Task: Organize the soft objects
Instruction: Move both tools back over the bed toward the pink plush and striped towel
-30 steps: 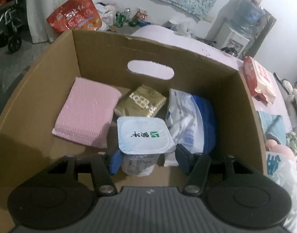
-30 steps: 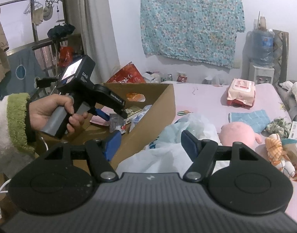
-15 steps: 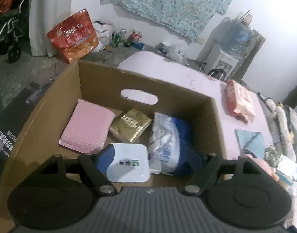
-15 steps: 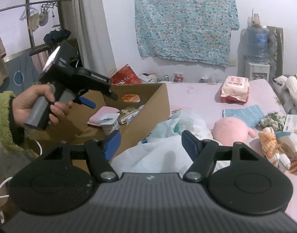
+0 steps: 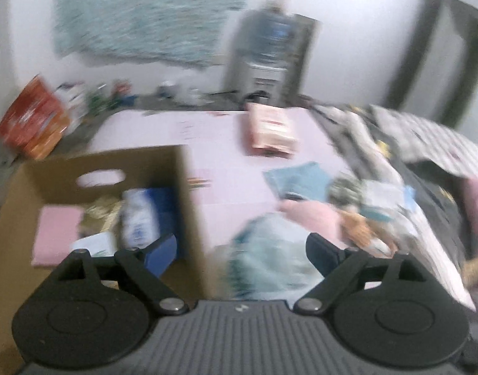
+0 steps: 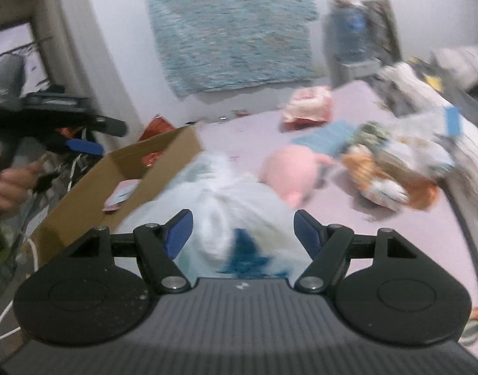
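Both frames motion-blurred. Left gripper (image 5: 240, 251) jaws wide apart, holding nothing, aimed across the box's right wall toward the bed. Cardboard box (image 5: 189, 206) sits at the bed's left edge; inside lie a pink pad (image 5: 56, 234), a white-lidded cup (image 5: 93, 243) and a blue-white pack (image 5: 139, 218), apparently already sorted. Right gripper (image 6: 242, 232) also wide open and empty, hovering over the white plastic bag (image 6: 226, 206), which lies just beside the box. Likely the next pick, since the jaws straddle it. Pink plush (image 6: 289, 175) and orange plush toy (image 6: 376, 175) wait farther along the bed, near the right edge, unsorted
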